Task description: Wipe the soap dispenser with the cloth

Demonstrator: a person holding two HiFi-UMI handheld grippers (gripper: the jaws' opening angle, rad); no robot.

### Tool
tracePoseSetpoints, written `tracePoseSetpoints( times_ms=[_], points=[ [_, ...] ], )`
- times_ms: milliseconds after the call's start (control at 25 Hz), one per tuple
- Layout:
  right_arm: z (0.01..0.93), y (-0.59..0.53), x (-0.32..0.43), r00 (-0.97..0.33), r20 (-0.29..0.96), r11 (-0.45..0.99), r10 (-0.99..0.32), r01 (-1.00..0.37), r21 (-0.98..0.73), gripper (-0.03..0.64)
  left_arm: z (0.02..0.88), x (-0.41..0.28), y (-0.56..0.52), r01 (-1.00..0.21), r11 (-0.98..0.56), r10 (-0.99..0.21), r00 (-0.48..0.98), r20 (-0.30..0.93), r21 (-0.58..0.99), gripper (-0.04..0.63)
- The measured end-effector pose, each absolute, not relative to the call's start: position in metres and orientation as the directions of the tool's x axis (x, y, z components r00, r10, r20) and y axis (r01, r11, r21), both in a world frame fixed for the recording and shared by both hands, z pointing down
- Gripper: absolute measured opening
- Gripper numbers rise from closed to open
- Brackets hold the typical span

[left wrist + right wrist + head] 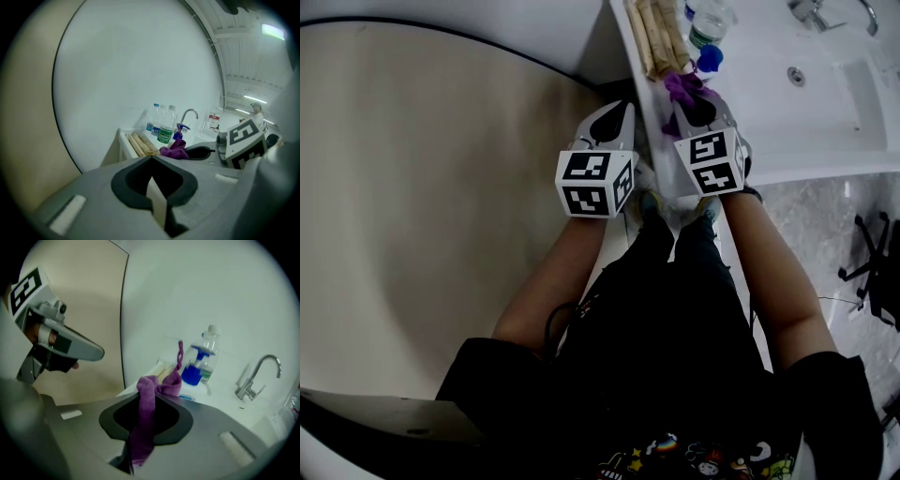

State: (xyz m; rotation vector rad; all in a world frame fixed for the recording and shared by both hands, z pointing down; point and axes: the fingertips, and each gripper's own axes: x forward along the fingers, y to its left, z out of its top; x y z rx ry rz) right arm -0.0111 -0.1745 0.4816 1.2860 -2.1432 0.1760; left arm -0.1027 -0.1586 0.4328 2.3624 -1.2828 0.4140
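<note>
The soap dispenser [710,58], a clear bottle with a blue pump, stands at the near left corner of the white counter; it also shows in the right gripper view [193,371] and the left gripper view [179,131]. My right gripper [694,105] is shut on a purple cloth [682,89], just short of the dispenser. The cloth [143,427] hangs through the right gripper [145,386], with a bunch and a thin tail rising above it. My left gripper [614,112] hovers beside it off the counter's left edge, its jaws [151,161] together and empty.
Water bottles [708,21] stand behind the dispenser, and a bundle of pale wooden sticks [661,37] lies along the counter's left edge. A sink basin [839,84] with a chrome faucet [255,376] sits to the right. A curved beige wall [431,187] is at the left.
</note>
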Motion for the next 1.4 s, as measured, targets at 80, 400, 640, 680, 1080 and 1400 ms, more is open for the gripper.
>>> tracePoseSetpoints(
  times_ms=[80, 400, 640, 680, 1080, 1400],
  points=[
    [0.458, -0.177, -0.013, -0.335, 0.532, 0.499, -0.778, -0.844, 0.198, 0.084, 0.429, -0.098, -0.161, -0.84, -0.495, -0.72, 0.539, 0.437, 0.22, 0.0],
    [0.421, -0.189, -0.01, -0.323, 0.462, 0.454, -0.826, -0.866, 0.207, 0.084, 0.42, -0.077, -0.172, -0.813, -0.536, -0.704, 0.578, 0.412, 0.225, 0.0],
    [0.45, -0.188, -0.014, -0.316, 0.506, 0.47, -0.802, -0.858, 0.208, 0.084, 0.423, -0.076, -0.173, -0.81, -0.541, -0.695, 0.582, 0.421, 0.226, 0.0],
    [0.457, -0.188, -0.015, -0.313, 0.517, 0.47, -0.797, -0.858, 0.205, 0.084, 0.425, -0.076, -0.174, -0.81, -0.542, -0.693, 0.582, 0.425, 0.225, 0.0],
    [0.514, -0.18, -0.001, -0.279, 0.621, 0.471, -0.733, -0.866, 0.167, 0.084, 0.434, -0.076, -0.174, -0.81, -0.543, -0.68, 0.58, 0.449, 0.222, 0.0],
    [0.511, -0.173, 0.03, -0.275, 0.627, 0.456, -0.729, -0.878, 0.144, 0.084, 0.436, -0.055, -0.171, -0.803, -0.549, -0.67, 0.588, 0.452, 0.231, 0.0]
  ],
)
